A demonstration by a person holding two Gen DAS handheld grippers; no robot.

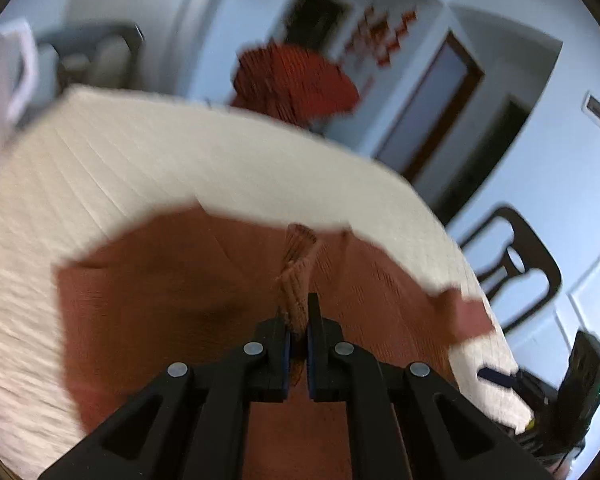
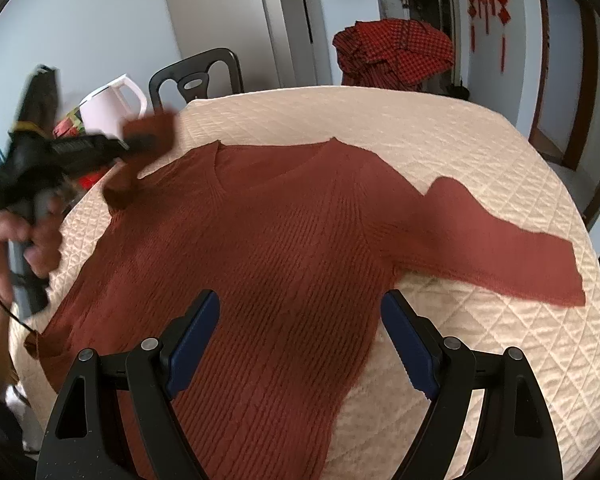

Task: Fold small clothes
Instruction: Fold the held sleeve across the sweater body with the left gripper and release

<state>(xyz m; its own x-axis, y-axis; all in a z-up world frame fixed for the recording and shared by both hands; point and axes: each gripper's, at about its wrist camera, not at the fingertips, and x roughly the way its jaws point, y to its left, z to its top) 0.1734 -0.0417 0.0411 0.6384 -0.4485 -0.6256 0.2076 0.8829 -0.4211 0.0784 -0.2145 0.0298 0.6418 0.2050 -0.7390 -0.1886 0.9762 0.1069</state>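
Note:
A rust-red knit sweater [image 2: 284, 248] lies face up on the quilted cream table cover [image 2: 440, 132]. Its right sleeve [image 2: 500, 248] stretches flat toward the right edge. My left gripper [image 1: 298, 312] is shut on the ribbed cuff [image 1: 298, 264] of the left sleeve, holding it raised over the sweater body [image 1: 160, 280]. The right wrist view, blurred on that side, shows this left gripper [image 2: 138, 140] in a person's hand [image 2: 16, 240] at the far left, with the sleeve lifted off the table. My right gripper [image 2: 300, 320] hovers open above the sweater's lower body, with nothing between its fingers.
A white kettle [image 2: 112, 108] and small clutter sit at the table's far left. A black chair [image 2: 198, 76] stands behind the table. A red patterned cloth [image 2: 396, 54] is draped beyond the far edge. Another black chair [image 1: 516, 268] stands beside the table.

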